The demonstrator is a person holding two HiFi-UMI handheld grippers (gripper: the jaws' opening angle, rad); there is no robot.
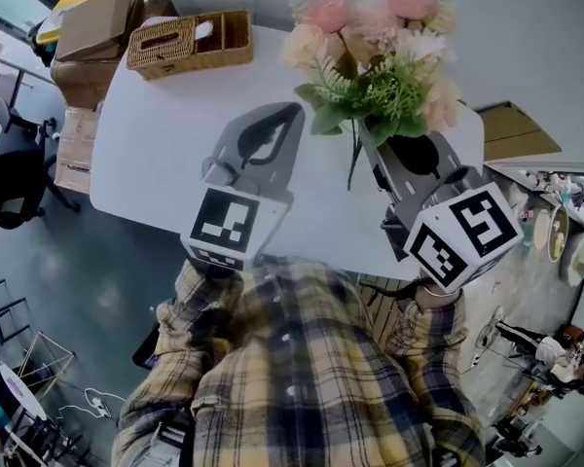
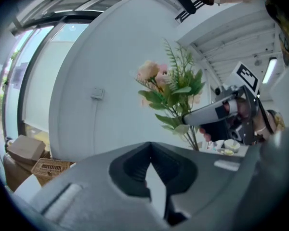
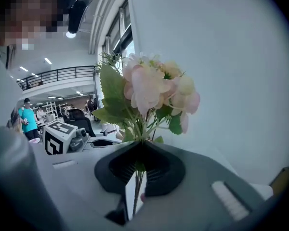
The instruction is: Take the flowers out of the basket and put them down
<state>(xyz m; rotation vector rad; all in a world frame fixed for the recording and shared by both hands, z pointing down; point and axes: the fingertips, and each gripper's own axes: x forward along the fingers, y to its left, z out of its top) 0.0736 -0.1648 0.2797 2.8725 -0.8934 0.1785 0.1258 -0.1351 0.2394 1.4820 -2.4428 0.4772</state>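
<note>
A bunch of pink and cream flowers [image 1: 375, 52] with green leaves is up in the air over the white table [image 1: 156, 154]. My right gripper [image 1: 368, 134] is shut on its thin stems [image 3: 137, 186], and the blooms [image 3: 151, 88] stand upright above the jaws. The woven basket [image 1: 175, 61] sits at the table's far left corner, well away from the flowers. Left of the bunch my left gripper [image 1: 294, 113] hovers over the table, shut with nothing in it. From the left gripper [image 2: 150, 146] view, the flowers [image 2: 171, 93] show ahead to the right.
Cardboard boxes [image 1: 92, 22] are stacked on the floor past the table's left end, near the basket [image 2: 50, 167]. A dark chair [image 1: 10, 178] stands at the left. A side surface with small dishes [image 1: 555, 232] lies to the right. A white wall rises behind the table.
</note>
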